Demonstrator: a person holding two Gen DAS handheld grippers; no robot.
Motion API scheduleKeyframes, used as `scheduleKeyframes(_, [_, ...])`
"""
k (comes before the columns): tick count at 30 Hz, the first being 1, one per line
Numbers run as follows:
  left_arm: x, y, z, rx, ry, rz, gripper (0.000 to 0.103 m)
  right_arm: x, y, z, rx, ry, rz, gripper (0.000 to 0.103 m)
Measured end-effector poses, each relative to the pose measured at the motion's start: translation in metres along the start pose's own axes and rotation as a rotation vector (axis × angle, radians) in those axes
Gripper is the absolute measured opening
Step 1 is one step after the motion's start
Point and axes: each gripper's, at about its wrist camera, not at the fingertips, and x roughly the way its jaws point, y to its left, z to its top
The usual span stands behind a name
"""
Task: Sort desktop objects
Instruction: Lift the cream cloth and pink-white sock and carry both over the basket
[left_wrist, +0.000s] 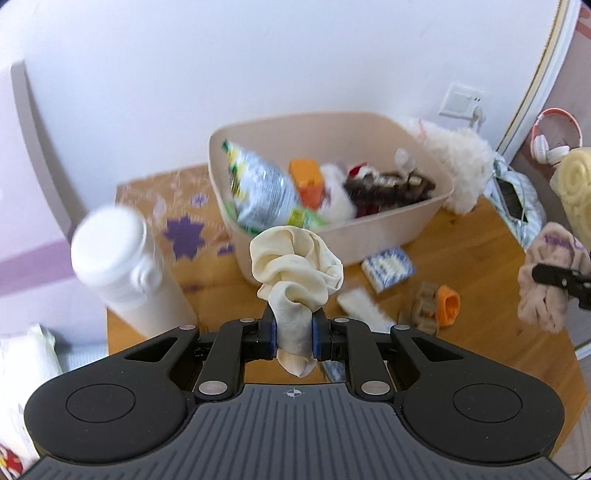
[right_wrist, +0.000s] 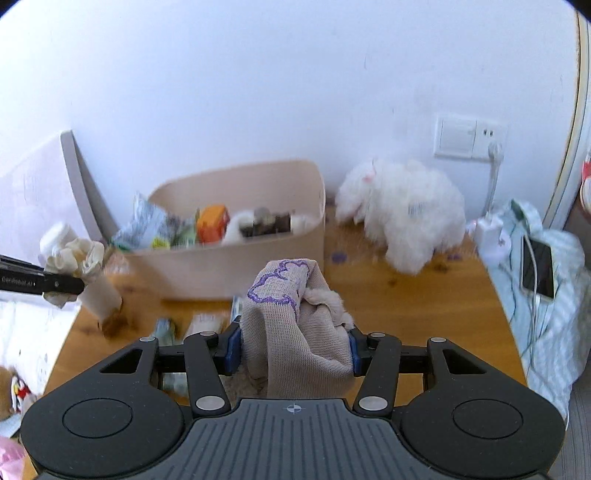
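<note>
My left gripper (left_wrist: 293, 332) is shut on a cream scrunchie (left_wrist: 295, 266) and holds it above the wooden table, just in front of the beige bin (left_wrist: 388, 229). It also shows in the right wrist view (right_wrist: 79, 258) at the far left. My right gripper (right_wrist: 291, 347) is shut on a beige-pink fuzzy sock (right_wrist: 295, 317) with purple stitching, held above the table in front of the bin (right_wrist: 229, 266). The sock also shows at the right edge of the left wrist view (left_wrist: 546, 280). The bin holds a snack bag (left_wrist: 258, 184), an orange box (left_wrist: 306, 181) and dark and white items.
A white bottle (left_wrist: 122, 266) stands left of the bin. A blue-white packet (left_wrist: 388, 267), a clip and an orange item (left_wrist: 447, 304) lie on the table (left_wrist: 461, 240). A white plush toy (right_wrist: 406, 214) sits right of the bin. A phone (right_wrist: 537, 269) lies on striped cloth.
</note>
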Motion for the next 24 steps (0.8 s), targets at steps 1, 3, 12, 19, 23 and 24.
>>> scheduleKeyframes(1, [-0.001, -0.001, 0.005, 0.005, -0.01, 0.002, 0.017, 0.0, 0.0, 0.005, -0.004, -0.011, -0.001, 0.049])
scheduleKeyframes(3, [-0.003, -0.004, 0.014, 0.017, -0.023, 0.005, 0.017, 0.0, 0.001, 0.017, -0.013, -0.032, -0.002, 0.049])
scheduleKeyframes(12, [0.0, -0.01, 0.064, 0.058, -0.091, 0.064, 0.017, 0.006, 0.005, 0.073, -0.031, -0.115, 0.003, 0.049])
scheduleKeyframes(19, [0.014, -0.016, 0.108, 0.058, -0.123, 0.101, 0.017, 0.031, 0.013, 0.105, -0.054, -0.114, 0.017, 0.05])
scheduleKeyframes(23, [0.027, -0.021, 0.128, 0.059, -0.125, 0.126, 0.017, 0.046, 0.02, 0.113, -0.067, -0.103, 0.025, 0.05])
scheduleKeyframes(24, [0.032, -0.022, 0.132, 0.058, -0.121, 0.134, 0.017, 0.052, 0.022, 0.116, -0.071, -0.099, 0.026, 0.05])
